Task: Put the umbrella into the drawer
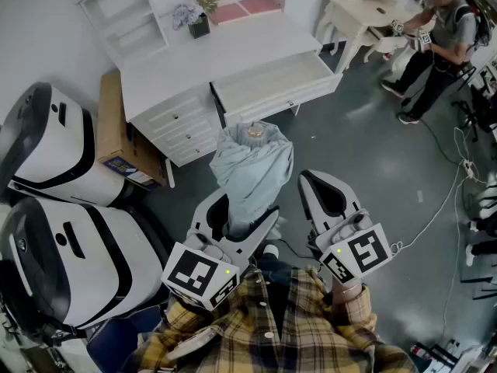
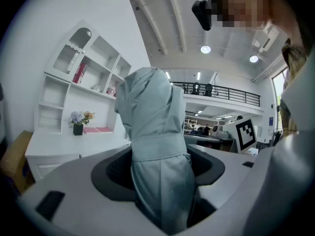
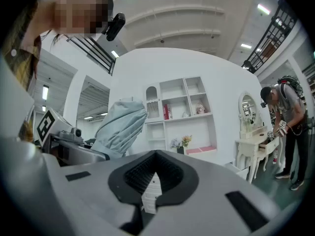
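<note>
One open drawer [image 1: 283, 99], left gripper [image 1: 239, 216] clamping umbrella [image 1: 252, 165], right gripper [image 1: 312, 185] closed

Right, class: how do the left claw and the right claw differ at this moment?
The left claw grips the folded grey-blue umbrella; the right claw holds nothing. The left claw's jaws stand wide around the fabric; the right claw's tips meet. Both carry a marker cube.

White desk [image 1: 210, 57] with shelf hutch [image 1: 124, 10], grey floor [image 1: 373, 154], ceiling lights [image 2: 205, 49], mezzanine railing [image 2: 221, 90].
</note>
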Demonstrator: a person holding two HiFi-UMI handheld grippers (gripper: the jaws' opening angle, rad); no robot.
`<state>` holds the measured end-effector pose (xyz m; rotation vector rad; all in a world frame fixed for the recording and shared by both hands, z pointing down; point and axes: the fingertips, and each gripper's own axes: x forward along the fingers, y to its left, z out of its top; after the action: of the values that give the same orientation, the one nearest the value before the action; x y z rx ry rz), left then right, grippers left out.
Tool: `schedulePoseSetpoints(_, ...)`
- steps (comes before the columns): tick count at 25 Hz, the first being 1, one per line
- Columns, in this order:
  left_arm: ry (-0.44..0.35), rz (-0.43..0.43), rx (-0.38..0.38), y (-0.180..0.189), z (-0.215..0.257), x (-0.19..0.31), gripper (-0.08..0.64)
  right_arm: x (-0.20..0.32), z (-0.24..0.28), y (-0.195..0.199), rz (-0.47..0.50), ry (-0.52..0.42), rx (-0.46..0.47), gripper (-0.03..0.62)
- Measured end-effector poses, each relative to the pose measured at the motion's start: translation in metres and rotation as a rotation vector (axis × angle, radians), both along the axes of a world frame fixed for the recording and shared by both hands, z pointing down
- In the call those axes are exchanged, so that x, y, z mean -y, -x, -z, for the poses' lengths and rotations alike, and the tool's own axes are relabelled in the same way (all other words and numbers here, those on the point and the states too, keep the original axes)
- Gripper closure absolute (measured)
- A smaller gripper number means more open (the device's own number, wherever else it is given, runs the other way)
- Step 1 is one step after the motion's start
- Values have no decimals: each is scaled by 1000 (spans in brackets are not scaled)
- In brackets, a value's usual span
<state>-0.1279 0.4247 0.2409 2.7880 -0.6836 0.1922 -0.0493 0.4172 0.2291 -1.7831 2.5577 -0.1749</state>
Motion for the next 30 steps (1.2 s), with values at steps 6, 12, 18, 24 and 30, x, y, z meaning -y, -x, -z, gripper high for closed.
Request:
schedulePoseSetpoints(6,-5,33,3,-13,3,-8,247,-11,3,-11,37,-6,4,575)
schedulePoseSetpoints(12,15,71,-12,-18,-4,-20,246,-21,-8,-16,71,5,9,575)
schedulePoseSetpoints(18,-3,74,16,-23,-7,-16,246,-13,-13,-12,107,15,28,575)
schedulePoseSetpoints(24,5,87,13,-19,-18,23,246,25,-25,-9,110,38,26,575)
schedulePoseSetpoints(30,25,91,22,-20,-22,99,247,95,-32,-11,107,68,29,575)
